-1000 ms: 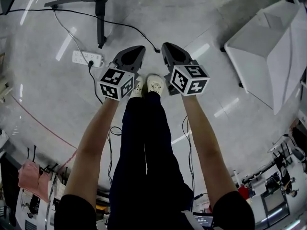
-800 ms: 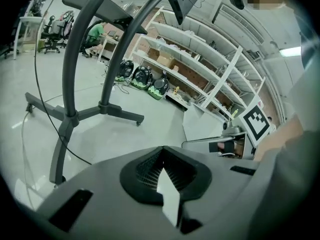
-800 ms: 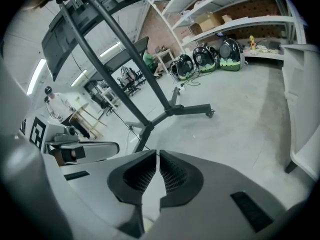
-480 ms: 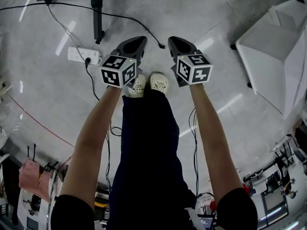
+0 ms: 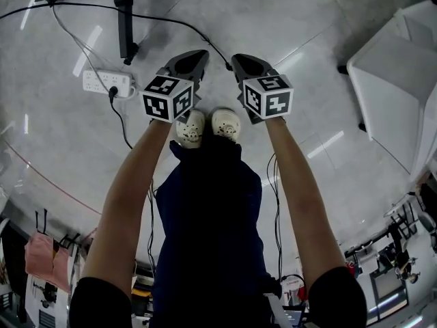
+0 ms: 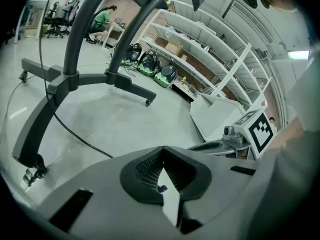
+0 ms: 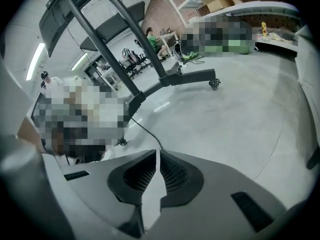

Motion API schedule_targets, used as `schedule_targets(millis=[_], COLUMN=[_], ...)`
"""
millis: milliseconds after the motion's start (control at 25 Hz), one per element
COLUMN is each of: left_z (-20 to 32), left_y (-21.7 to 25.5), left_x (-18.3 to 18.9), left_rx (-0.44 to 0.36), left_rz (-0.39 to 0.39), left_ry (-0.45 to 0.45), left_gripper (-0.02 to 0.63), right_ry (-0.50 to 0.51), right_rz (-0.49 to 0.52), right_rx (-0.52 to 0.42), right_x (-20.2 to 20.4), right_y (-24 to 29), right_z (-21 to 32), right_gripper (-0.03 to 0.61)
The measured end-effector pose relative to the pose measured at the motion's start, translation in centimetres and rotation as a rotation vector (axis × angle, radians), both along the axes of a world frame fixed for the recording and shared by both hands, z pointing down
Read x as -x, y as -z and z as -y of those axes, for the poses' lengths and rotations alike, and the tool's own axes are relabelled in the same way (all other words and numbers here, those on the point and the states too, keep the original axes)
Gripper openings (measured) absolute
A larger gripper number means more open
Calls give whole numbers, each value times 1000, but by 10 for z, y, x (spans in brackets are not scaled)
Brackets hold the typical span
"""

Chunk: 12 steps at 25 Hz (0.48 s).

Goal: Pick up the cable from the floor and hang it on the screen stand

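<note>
Grey polished floor (image 5: pixel 293 19) fills the head view, and the black cable (image 5: pixel 227 64) lies flat on it. The cable comes in from the upper left, passes the dark leg of the stand (image 5: pixel 123 19) and curves down to a free end between the tips of the two grippers. A white power strip (image 5: pixel 104 81) lies left of that, near the foot of the stand leg, with another thin lead plugged into it. The left gripper (image 5: pixel 202 55) and the right gripper (image 5: pixel 235 59) are held out side by side on bare arms, both pointing away from the person and downward, above a pair of white shoes (image 5: pixel 207 126). In the left gripper view the jaws meet at their tips with nothing between them; ahead stand the curved posts and wheeled base of the stand, and shelves (image 6: pixel 215 49) line the far wall. In the right gripper view the jaws are together too, with only a hairline slit between the pads and nothing in it. There the cable runs across the floor straight toward the tips and passes out of sight behind them, so contact cannot be judged
</note>
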<state>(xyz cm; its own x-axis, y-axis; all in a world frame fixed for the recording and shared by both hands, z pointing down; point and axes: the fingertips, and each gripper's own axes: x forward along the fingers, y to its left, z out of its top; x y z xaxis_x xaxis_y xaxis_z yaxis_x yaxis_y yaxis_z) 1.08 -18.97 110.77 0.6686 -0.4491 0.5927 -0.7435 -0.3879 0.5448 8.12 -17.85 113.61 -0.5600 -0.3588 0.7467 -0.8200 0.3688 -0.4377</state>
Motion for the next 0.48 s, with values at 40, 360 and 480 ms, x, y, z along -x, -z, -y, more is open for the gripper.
schedule_targets(millis=[40,360,480], left_z=[-1,-6,-8], left_y=[-7,-54,-68], left_x=[0,-3,-3], left_rx=[2,14,22], left_rz=[-2,-10,-11], left_ry=[-1,-11,-8], left_gripper=[6,6,6], right_ry=[5,114,155], right_rz=[-8,-59,-73], right_rx=[-1,30,58], right_x=[-1,7,13], right_y=[-8,-63,-81], right_z=[0,-12,-24], right_gripper=[26,142,177])
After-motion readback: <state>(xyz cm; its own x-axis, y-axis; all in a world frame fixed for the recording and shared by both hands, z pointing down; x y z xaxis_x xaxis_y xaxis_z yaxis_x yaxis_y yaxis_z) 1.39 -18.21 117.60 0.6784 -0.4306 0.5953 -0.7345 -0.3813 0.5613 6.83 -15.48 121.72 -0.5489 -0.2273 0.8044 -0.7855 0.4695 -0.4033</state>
